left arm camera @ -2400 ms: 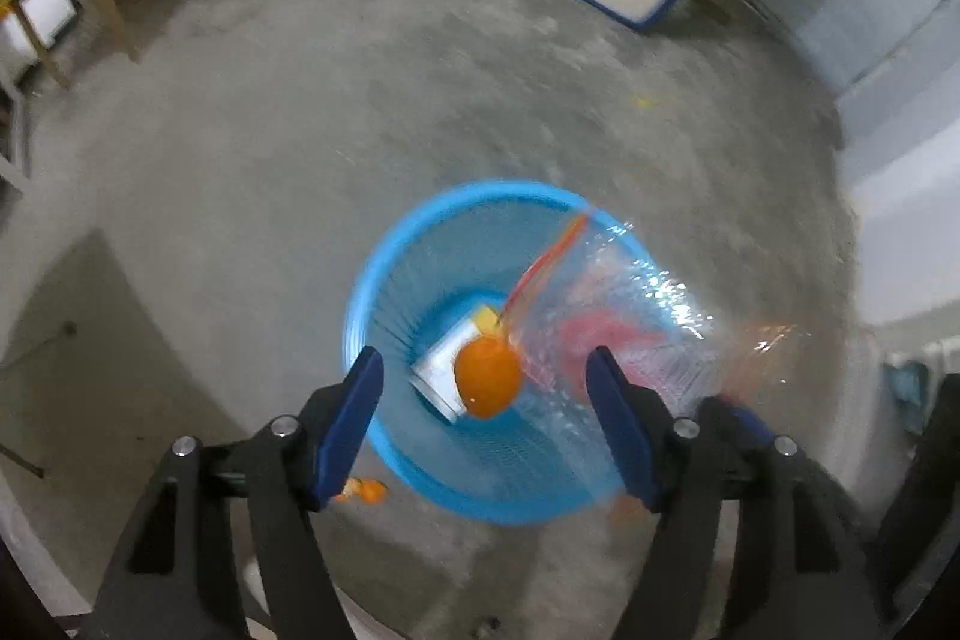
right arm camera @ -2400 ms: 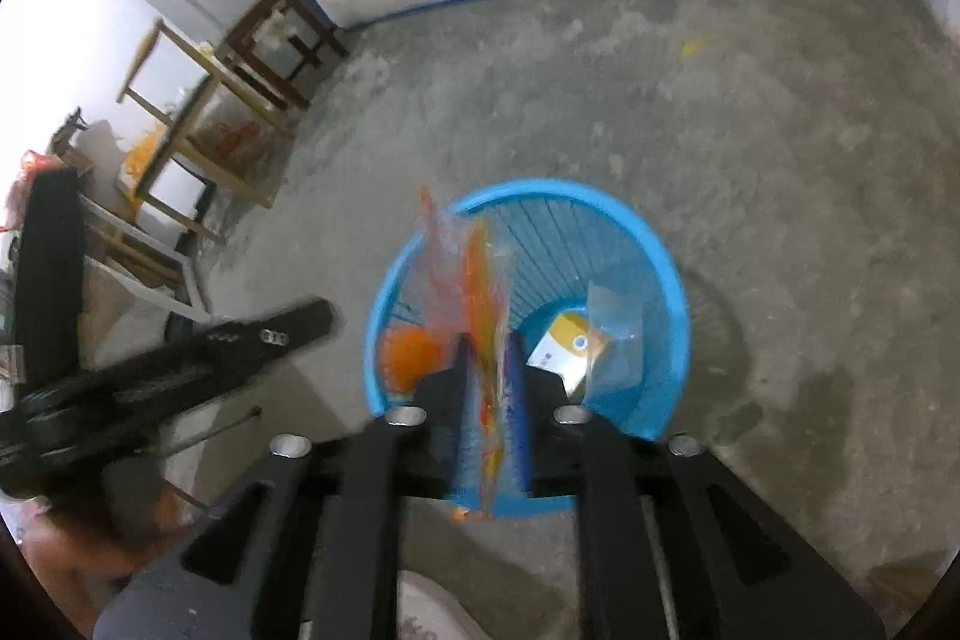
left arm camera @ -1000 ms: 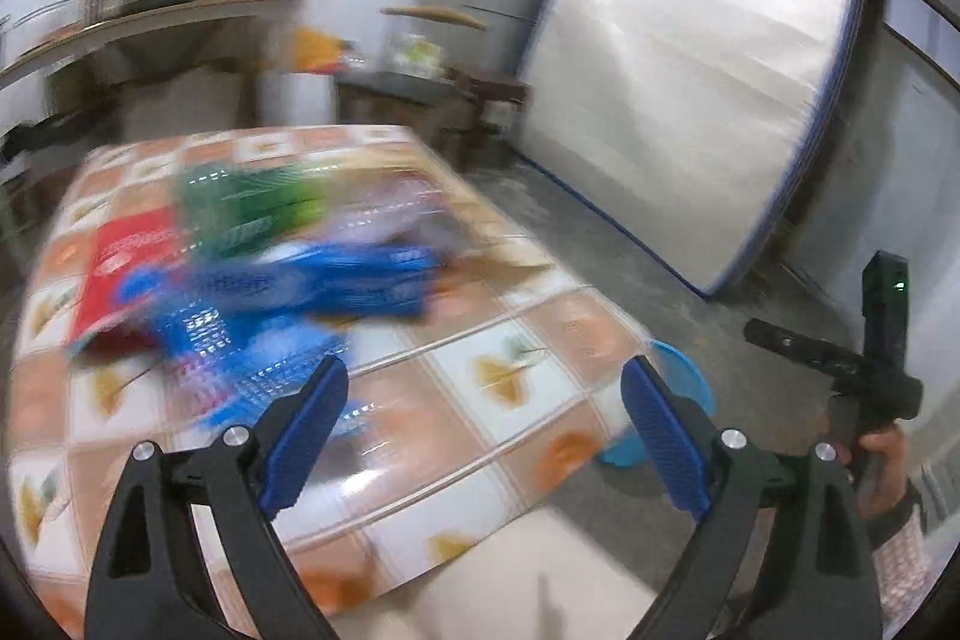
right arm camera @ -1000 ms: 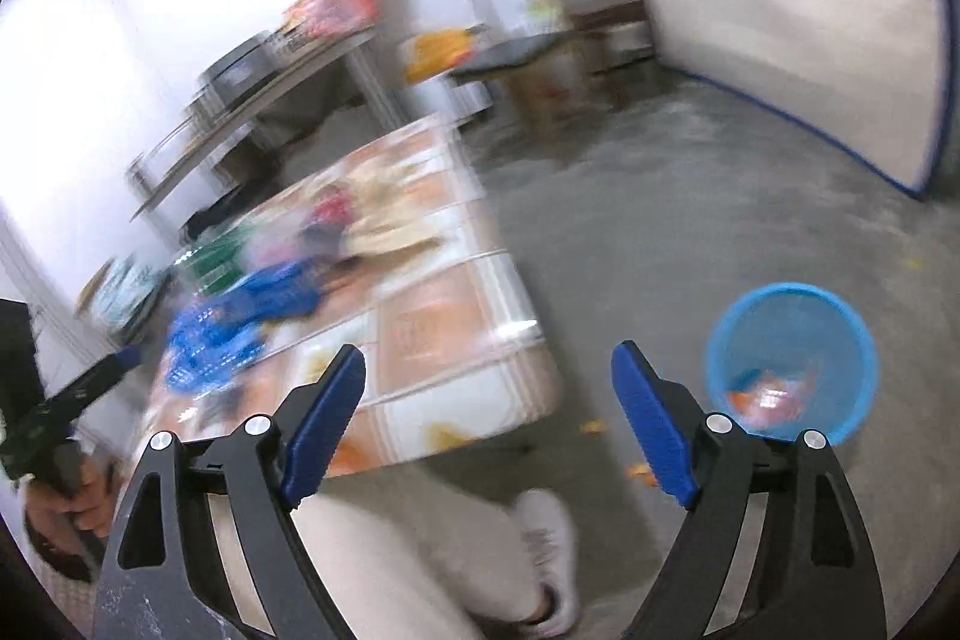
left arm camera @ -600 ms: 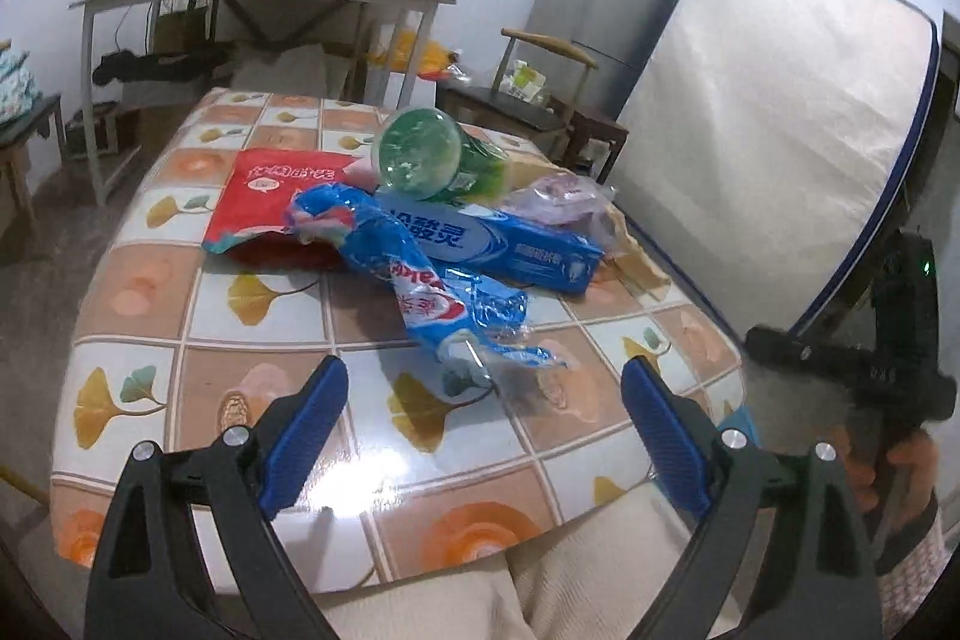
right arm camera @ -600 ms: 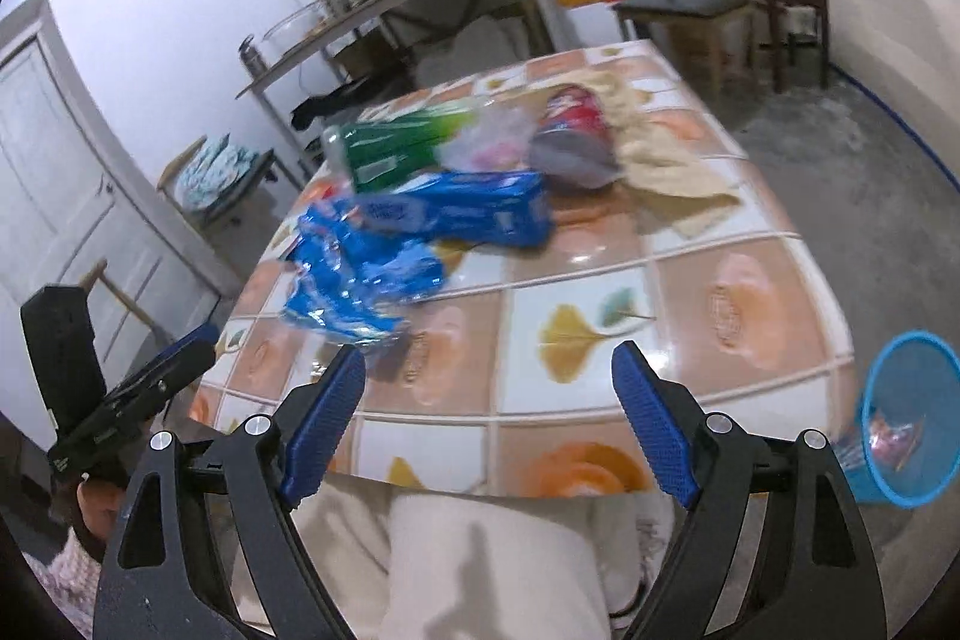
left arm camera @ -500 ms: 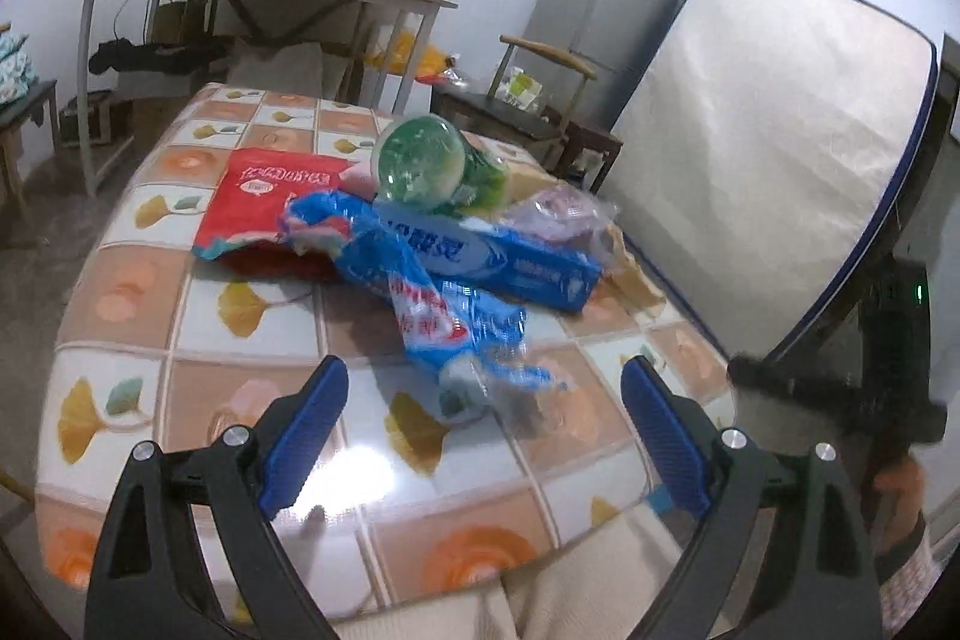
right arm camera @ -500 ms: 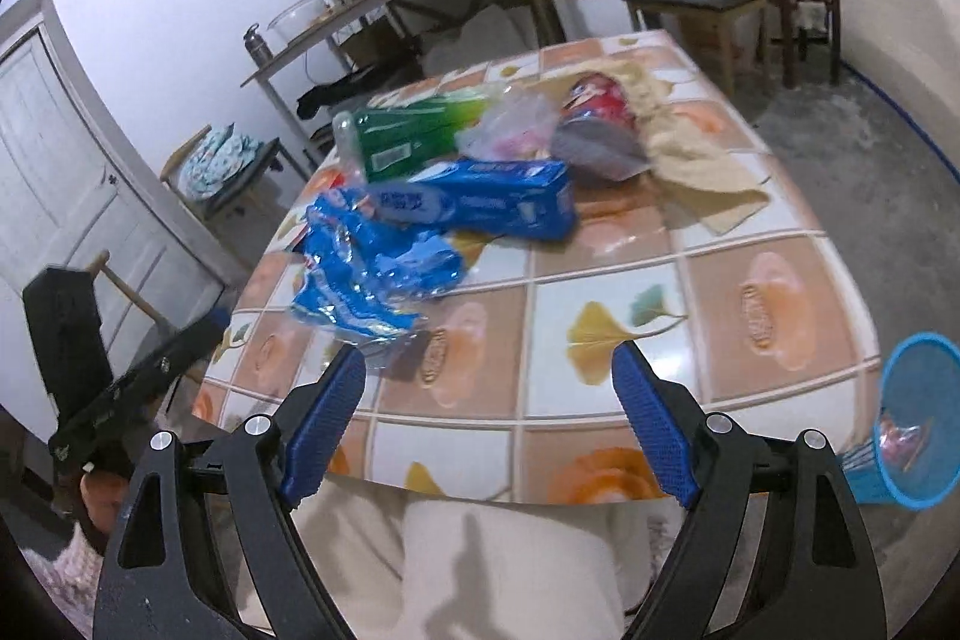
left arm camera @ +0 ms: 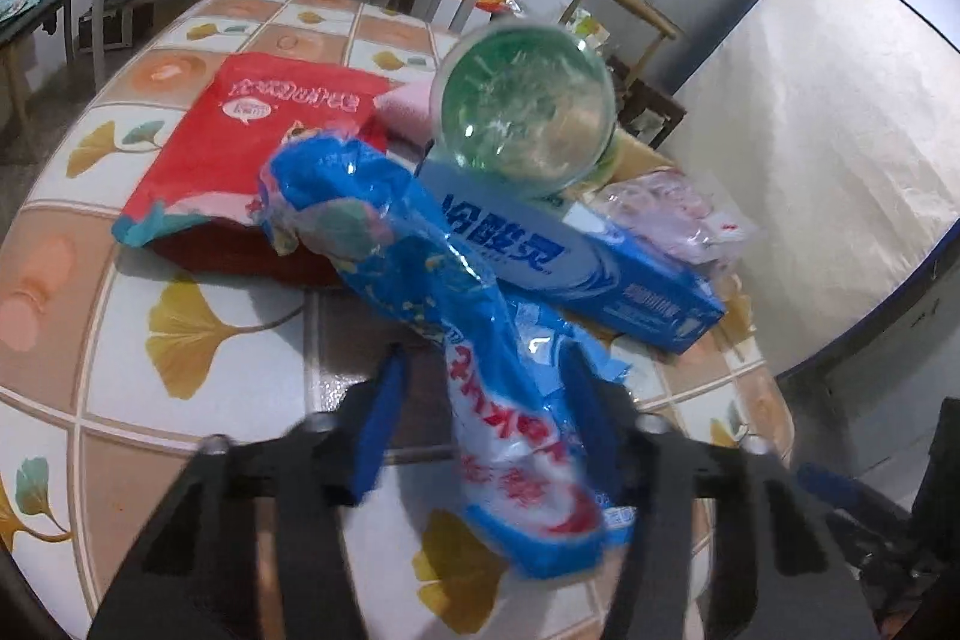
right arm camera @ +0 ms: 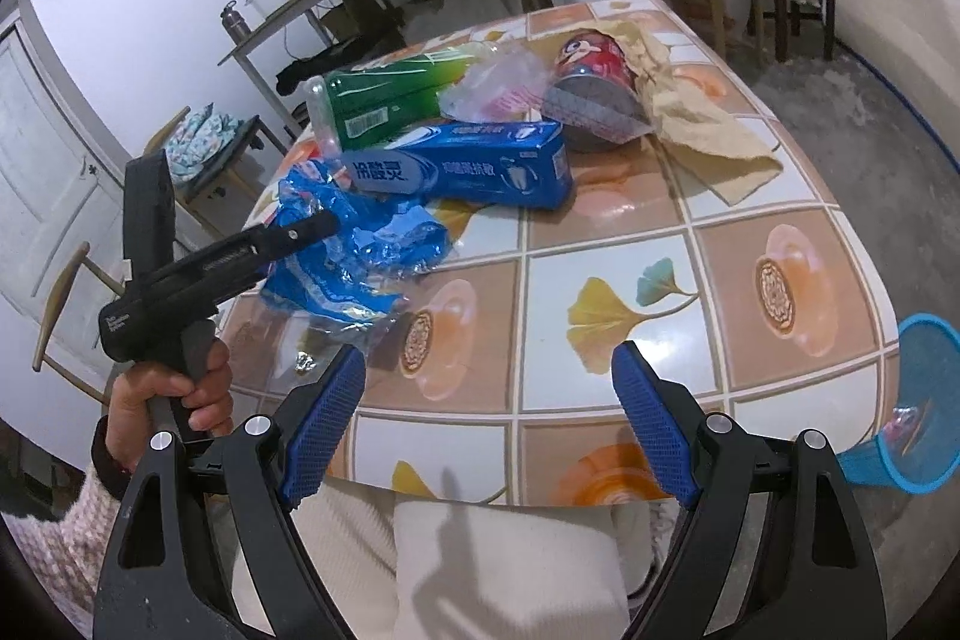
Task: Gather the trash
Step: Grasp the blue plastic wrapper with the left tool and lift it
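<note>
Crinkled blue plastic wrapper (left arm camera: pixel 480 340), glossy tiled tabletop (left arm camera: pixel 210 388)

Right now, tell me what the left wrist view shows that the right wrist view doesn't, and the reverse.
Only the left wrist view shows the red packet and the left hand-held gripper closing around the blue wrapper, pads not yet pressing. Only the right wrist view shows the blue bin on the floor, the red can, the tan cloth and the open right hand-held gripper. Both show the wrapper, the blue toothpaste box and the tiled table.
</note>
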Tool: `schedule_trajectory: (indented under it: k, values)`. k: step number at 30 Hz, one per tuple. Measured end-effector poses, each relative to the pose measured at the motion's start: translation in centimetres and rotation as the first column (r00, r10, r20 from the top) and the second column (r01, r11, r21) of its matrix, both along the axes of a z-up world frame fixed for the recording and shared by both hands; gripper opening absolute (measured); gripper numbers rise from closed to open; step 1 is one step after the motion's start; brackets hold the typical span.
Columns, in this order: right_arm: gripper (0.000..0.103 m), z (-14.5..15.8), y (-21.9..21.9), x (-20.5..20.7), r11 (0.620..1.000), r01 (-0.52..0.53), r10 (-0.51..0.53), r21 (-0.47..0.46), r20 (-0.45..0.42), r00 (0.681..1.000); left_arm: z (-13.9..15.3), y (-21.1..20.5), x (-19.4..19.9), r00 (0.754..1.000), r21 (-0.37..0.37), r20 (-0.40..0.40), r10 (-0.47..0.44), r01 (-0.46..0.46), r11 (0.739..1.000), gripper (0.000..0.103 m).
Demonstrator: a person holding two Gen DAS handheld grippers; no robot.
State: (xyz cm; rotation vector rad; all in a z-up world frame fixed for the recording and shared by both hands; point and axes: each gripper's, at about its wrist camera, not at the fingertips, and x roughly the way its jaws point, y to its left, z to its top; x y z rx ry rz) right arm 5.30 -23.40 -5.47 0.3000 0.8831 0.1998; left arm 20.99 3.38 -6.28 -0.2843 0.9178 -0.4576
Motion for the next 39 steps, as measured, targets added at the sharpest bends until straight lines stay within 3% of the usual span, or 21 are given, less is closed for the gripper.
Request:
schedule_trajectory:
  k: [1, 4, 7, 19, 23, 29, 34, 36, 39]
  values:
    - [0.080, 0.0, 0.0, 0.1, 1.000, 0.001, -0.001, 0.002, -0.001, 1.000, -0.2, 0.0, -0.1, 1.000, -0.004, -0.008, 0.000, 0.000, 1.000, 0.028]
    - [0.080, -0.1, -0.1, 0.2, 1.000, 0.006, -0.006, 0.009, -0.001, 1.000, -0.7, 0.5, -0.6, 1.000, -0.003, -0.014, 0.003, -0.003, 1.000, 0.014]
    - [0.080, 0.0, -0.1, 0.2, 1.000, 0.006, -0.006, 0.012, 0.004, 1.000, -0.6, 1.2, -1.2, 1.000, 0.003, -0.005, 0.002, -0.002, 1.000, 0.009]
    - [0.080, 1.1, -0.5, 0.1, 1.000, 0.020, -0.020, 0.004, 0.041, 0.999, -0.3, 4.8, -5.5, 0.999, 0.018, 0.028, 0.019, -0.020, 1.000, 0.005]
    - [0.080, 1.7, -0.8, 0.2, 0.999, 0.037, -0.037, -0.001, 0.066, 0.997, 0.4, 5.7, -6.7, 0.998, -0.011, 0.056, 0.002, -0.002, 1.000, 0.004]
    - [0.079, 2.6, -1.8, 0.7, 0.997, 0.072, -0.071, -0.006, 0.096, 0.993, 1.9, 6.7, -8.9, 0.986, -0.094, 0.159, -0.050, 0.066, 0.993, 0.004]
    - [0.078, 3.2, -1.7, 1.6, 0.997, 0.071, -0.072, 0.014, 0.112, 0.991, 3.5, 7.7, -10.5, 0.959, -0.168, 0.278, -0.064, 0.114, 0.979, 0.004]
    - [0.078, 3.2, -1.4, 2.2, 0.998, 0.057, -0.059, 0.023, 0.113, 0.992, 3.8, 7.9, -10.6, 0.953, -0.164, 0.296, -0.068, 0.120, 0.979, 0.004]
    - [0.077, 3.0, -0.9, 3.6, 0.998, 0.040, -0.045, 0.048, 0.101, 0.994, 3.0, 7.6, -9.9, 0.964, -0.112, 0.260, -0.060, 0.091, 0.990, 0.004]
